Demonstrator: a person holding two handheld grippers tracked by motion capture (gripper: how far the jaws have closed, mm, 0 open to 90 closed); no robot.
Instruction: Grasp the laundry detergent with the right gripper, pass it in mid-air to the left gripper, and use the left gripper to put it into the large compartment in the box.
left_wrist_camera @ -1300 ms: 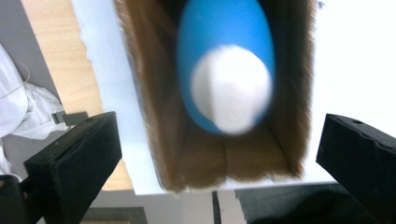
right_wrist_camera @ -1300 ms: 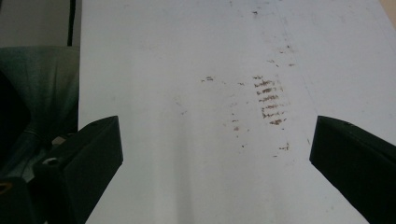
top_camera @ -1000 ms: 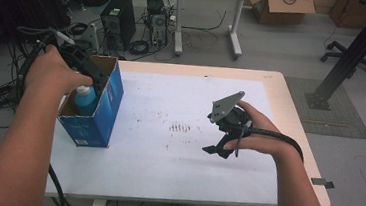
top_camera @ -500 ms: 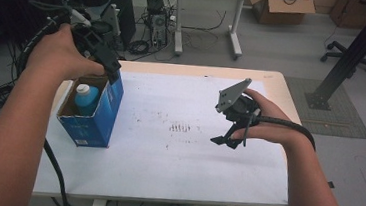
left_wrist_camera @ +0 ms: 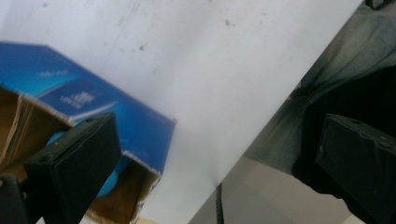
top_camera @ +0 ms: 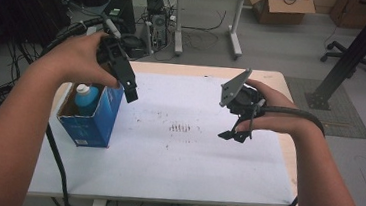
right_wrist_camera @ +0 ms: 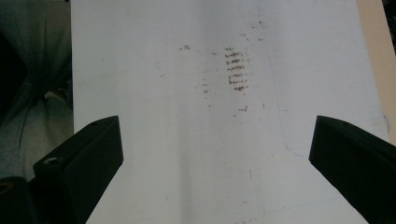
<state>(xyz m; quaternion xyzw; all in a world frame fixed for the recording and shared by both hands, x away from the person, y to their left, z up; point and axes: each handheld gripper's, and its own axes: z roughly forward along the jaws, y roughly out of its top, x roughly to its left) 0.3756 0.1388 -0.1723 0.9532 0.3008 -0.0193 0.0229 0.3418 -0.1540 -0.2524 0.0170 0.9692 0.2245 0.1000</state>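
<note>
A: How is the left gripper (top_camera: 130, 92) set, and is anything held in it?

B: Its jaws are seen spread wide in the left gripper view, with nothing between them. In the high view it is held raised above the upper right corner of the blue cardboard box (top_camera: 93, 125), tilted down and to the right; no contact with the box can be made out.

A: Where is the bottle found?

B: The blue bottle (top_camera: 87, 99) with a white cap is stood inside the open box, at the left edge of the table (top_camera: 165, 171). In the left gripper view a part of its blue body (left_wrist_camera: 109, 179) is glimpsed behind the near jaw, inside the torn brown rim of the box (left_wrist_camera: 88, 100).

A: And the right gripper (top_camera: 236, 133)?

B: It is held above the right half of the white table top, its grey three-cornered plate turned upward. In the right gripper view the jaws are shown far apart and empty, pointed down at the bare sheet, where a patch of small brown marks (right_wrist_camera: 236, 70) is seen between them. The same marks (top_camera: 180, 128) are seen in the high view, between the two grippers.

A: Is anything touched by either gripper?

B: Nothing is gripped; both are carried clear of the table surface.
</note>
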